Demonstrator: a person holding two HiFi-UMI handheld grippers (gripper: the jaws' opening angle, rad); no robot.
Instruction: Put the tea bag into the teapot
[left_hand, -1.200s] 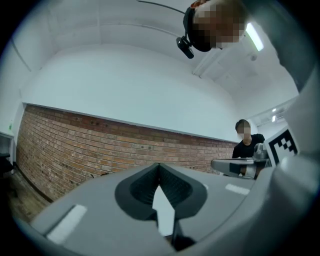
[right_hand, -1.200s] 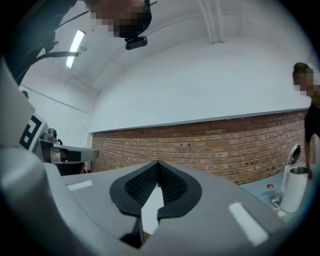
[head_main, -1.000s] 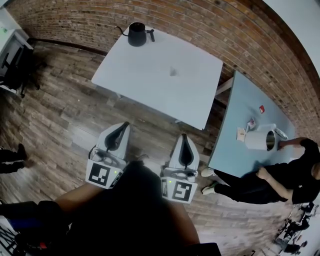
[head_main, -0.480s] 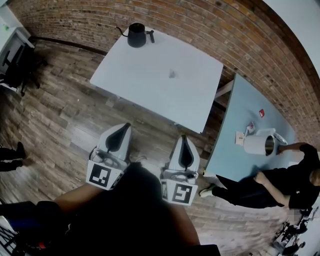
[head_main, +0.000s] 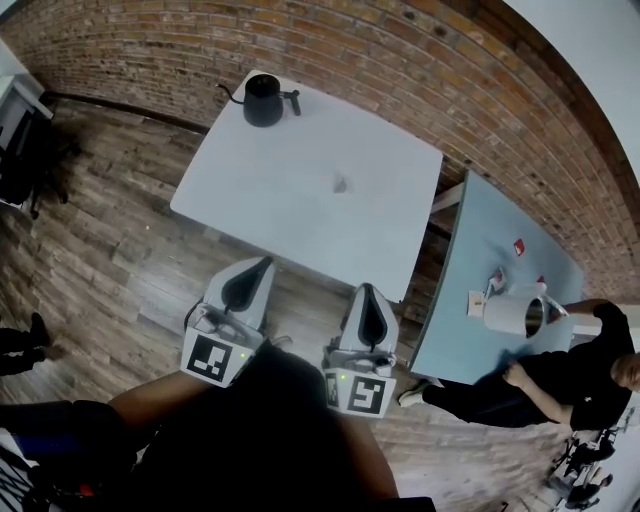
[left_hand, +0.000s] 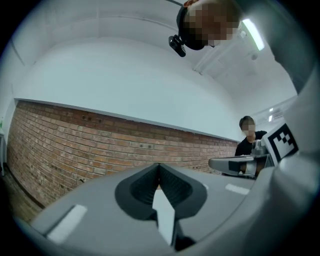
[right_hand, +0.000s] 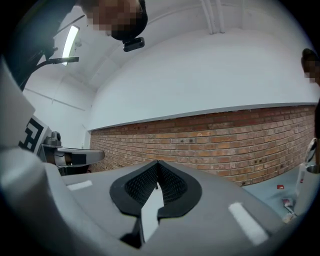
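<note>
Holding my left gripper (head_main: 262, 264) and right gripper (head_main: 366, 292) side by side over the floor (head_main: 110, 250), I have both pairs of jaws clenched on nothing. The tea bag (head_main: 340, 183) lies on the table (head_main: 260, 190) ahead of the jaws, well apart, nearer the right pair. The teapot (head_main: 263, 101) stands farther ahead at the far edge, beyond the left jaws; I cannot see inside it.
</note>
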